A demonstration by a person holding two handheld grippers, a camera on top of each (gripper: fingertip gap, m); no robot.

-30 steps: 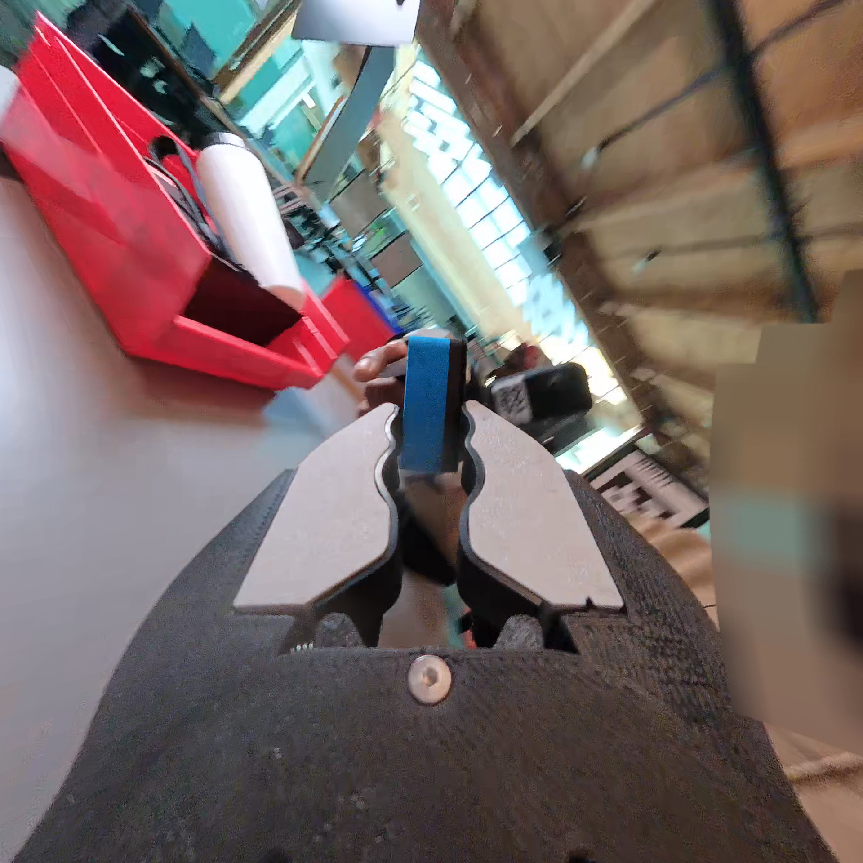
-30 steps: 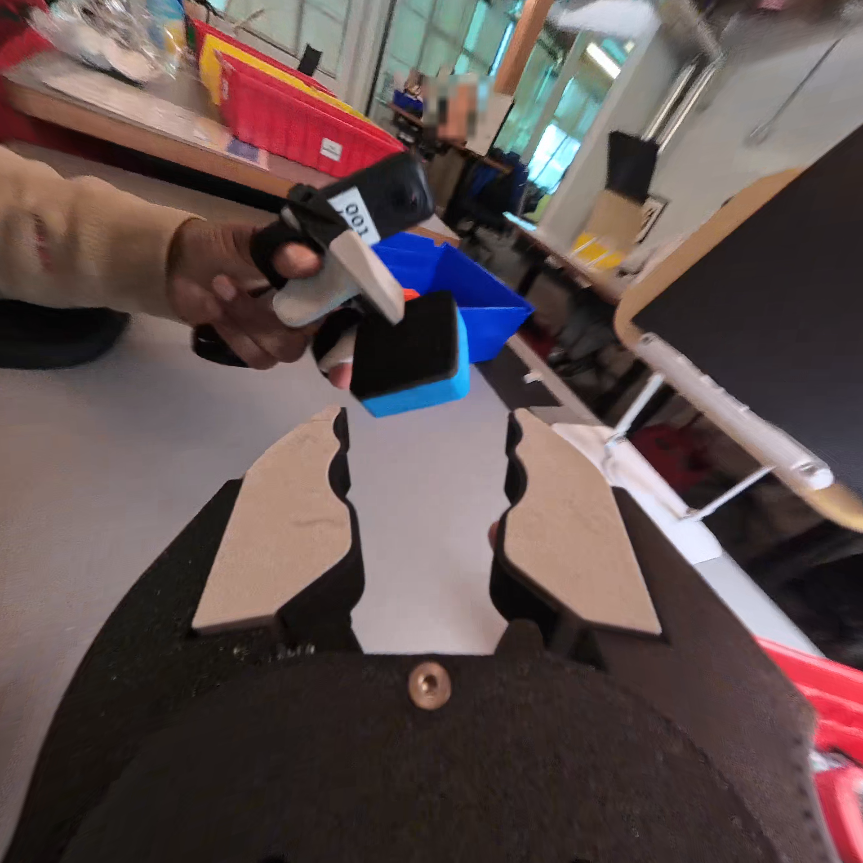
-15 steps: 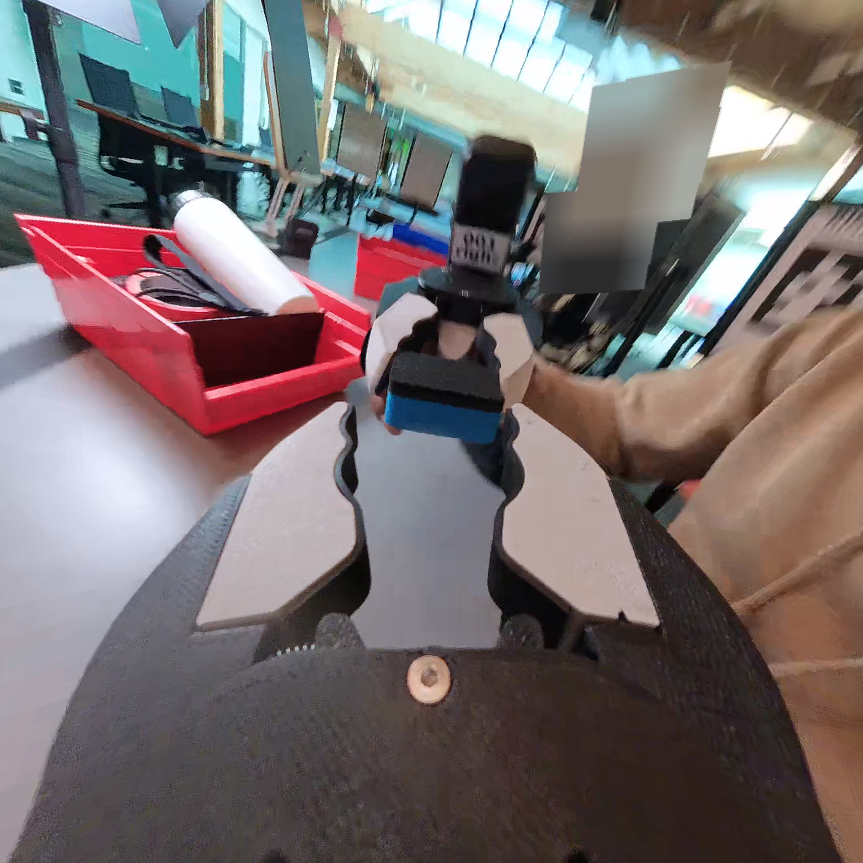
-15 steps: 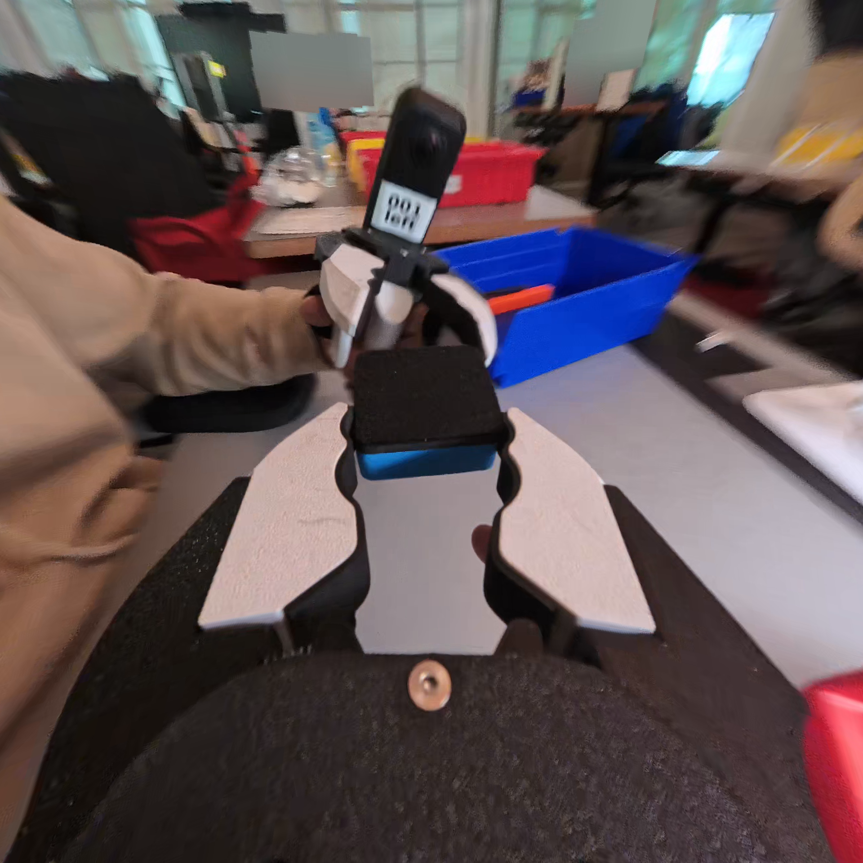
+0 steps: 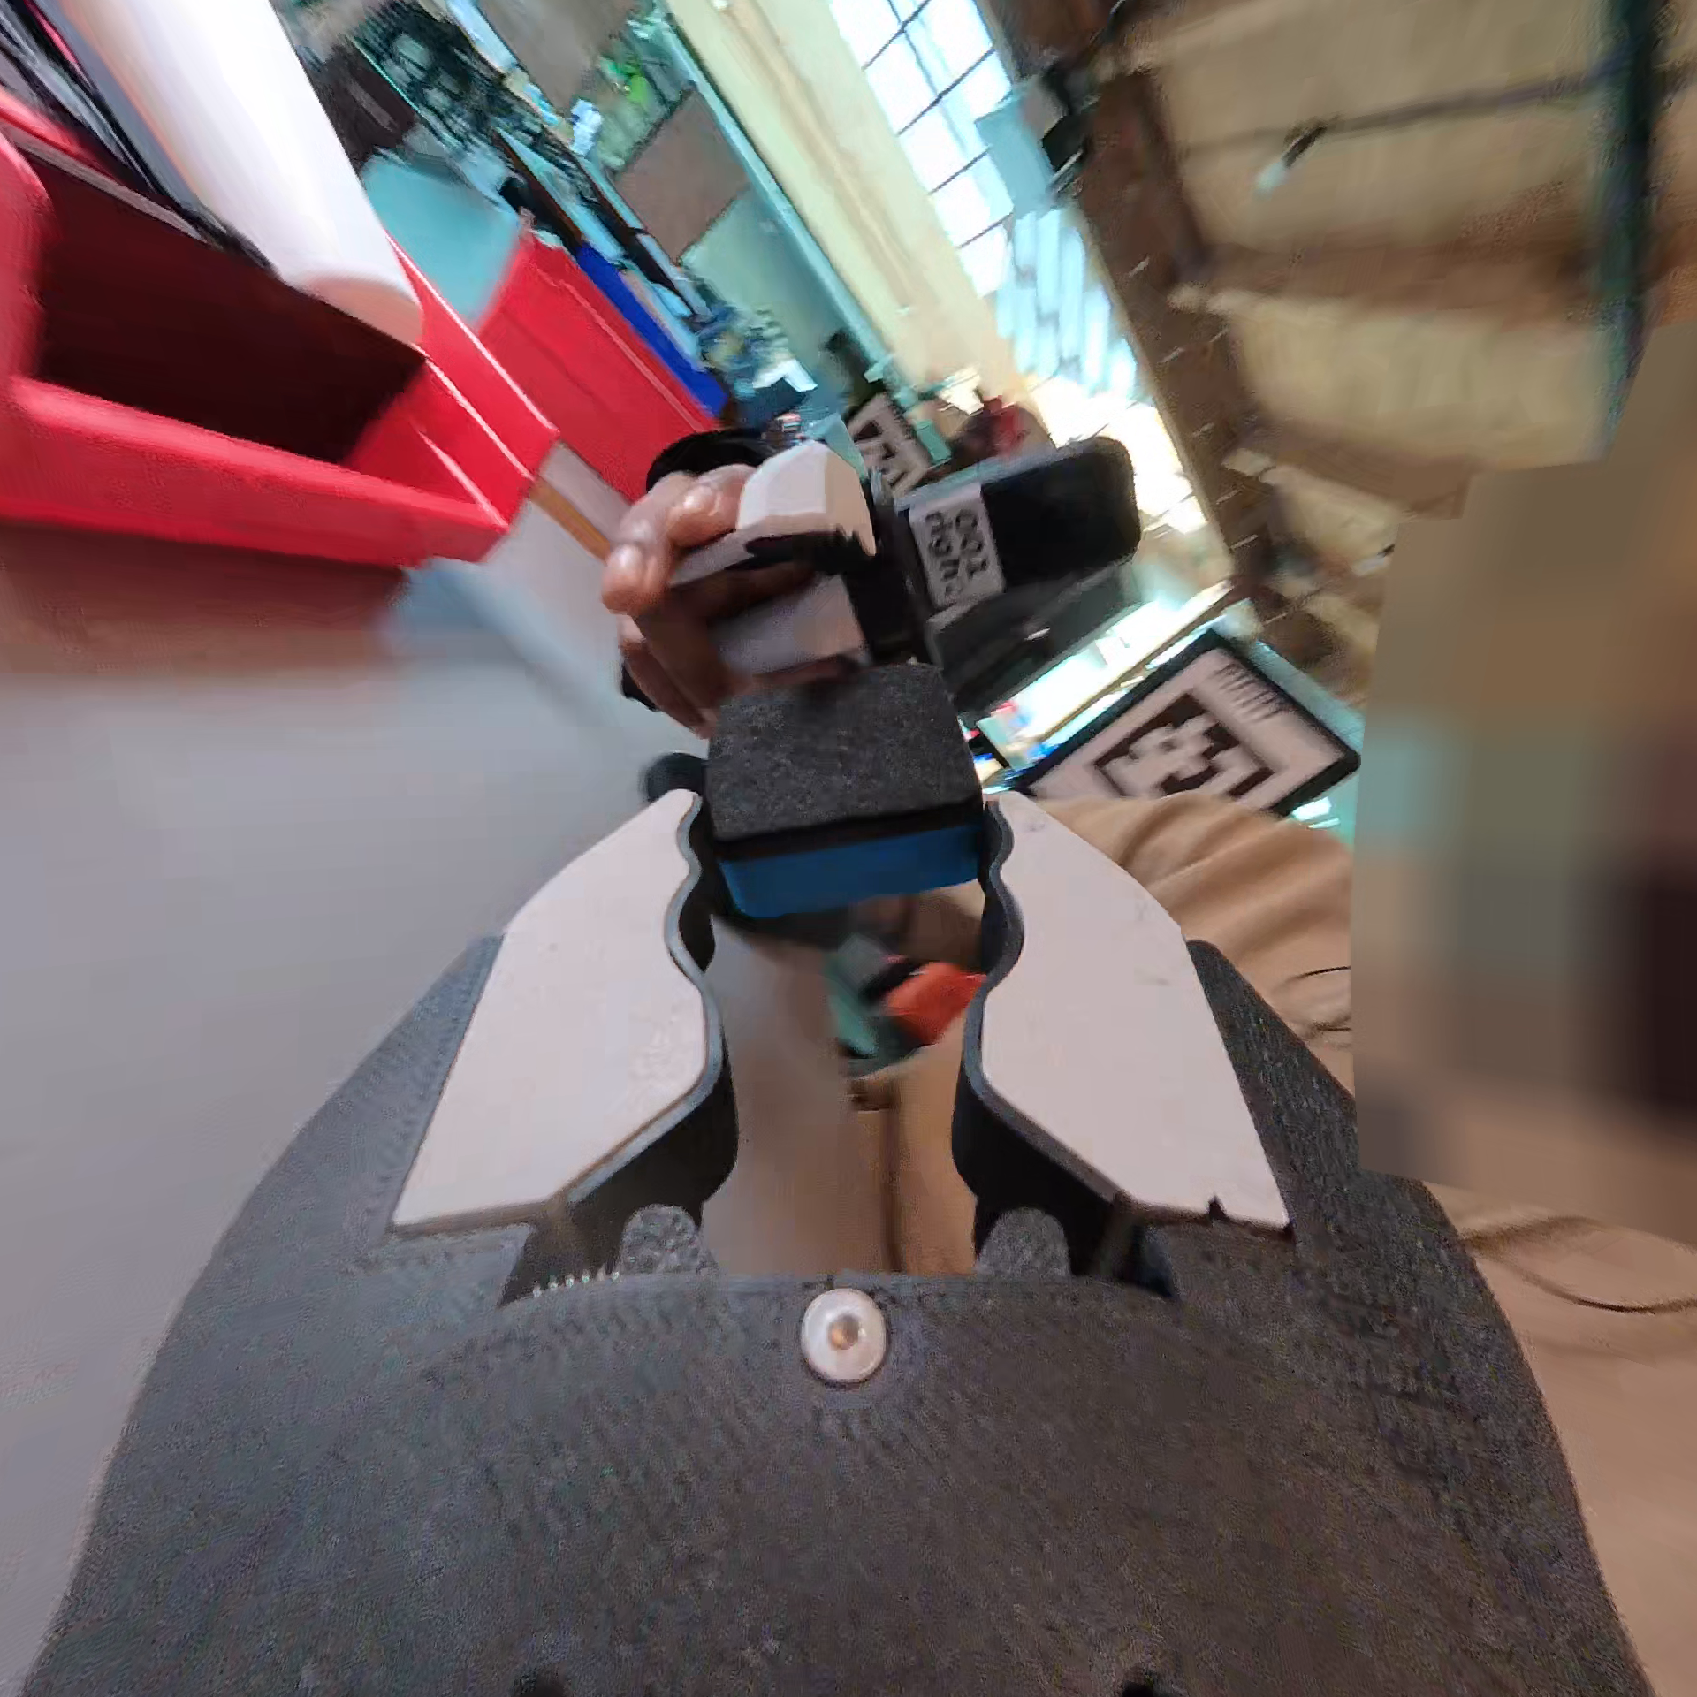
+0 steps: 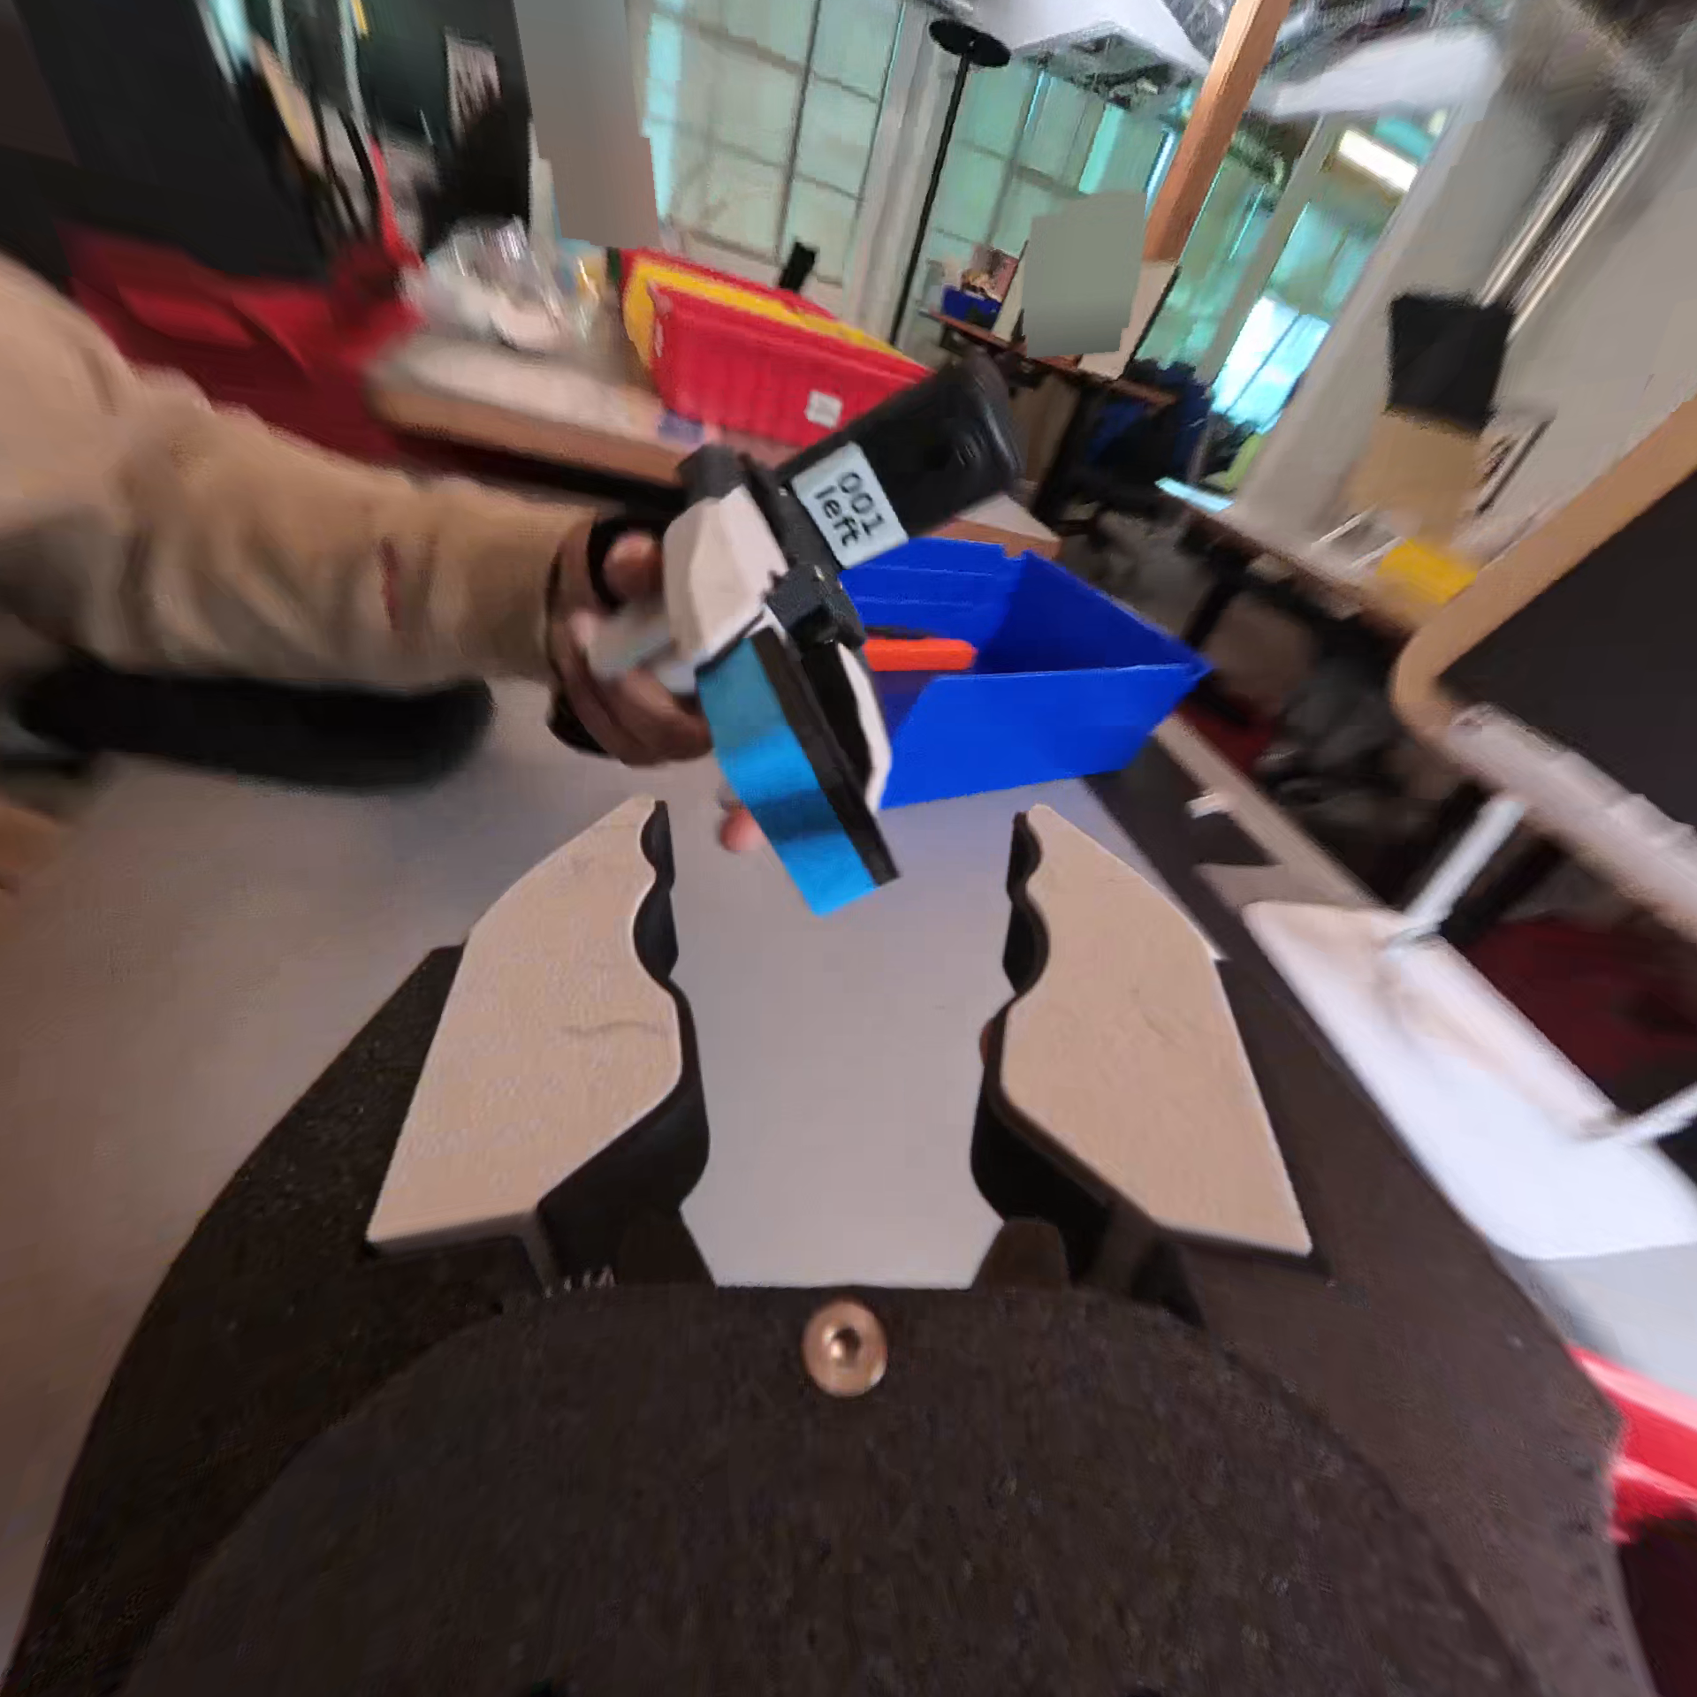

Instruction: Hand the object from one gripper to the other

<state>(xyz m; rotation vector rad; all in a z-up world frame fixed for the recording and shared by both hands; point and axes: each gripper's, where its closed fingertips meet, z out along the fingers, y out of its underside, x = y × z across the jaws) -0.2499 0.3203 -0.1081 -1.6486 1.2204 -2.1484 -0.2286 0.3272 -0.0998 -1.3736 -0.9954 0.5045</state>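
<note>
Sponge (image 5: 831, 762), black pad over blue foam, pinched at the tips of the left gripper (image 5: 840, 826) and held in the air above the grey table (image 6: 275, 918). Black side up in the left wrist view; turned edge-on in the right wrist view (image 6: 794, 790), blue face toward the camera, lower corner hanging just ahead of the right gripper (image 6: 837, 817).

Judged as mid-handover: one tool loaded, the other bare and facing it at close range. Left to do, judging from this: bringing the free end of the sponge between the waiting fingers, closing on it, then letting go on the left side.

Left gripper (image 6: 799, 725): clenched on the sponge, fingers (image 5: 588, 1010) closed to about the sponge's width, both inner edges pressed against its sides, roughly half of it sticking out past the tips.

Right gripper: released, fingers (image 6: 551, 1010) spread wide, nothing between them but bare table, not touching the sponge. Same tool farther off in the left wrist view (image 5: 808, 569), turned on its side in a hand (image 5: 661, 588), just behind the sponge.

Beyond the tools: blue bin (image 6: 1028, 716) with something orange (image 6: 918, 654) inside, and red bin (image 5: 230, 496) on the table, both well apart from the exchange.
</note>
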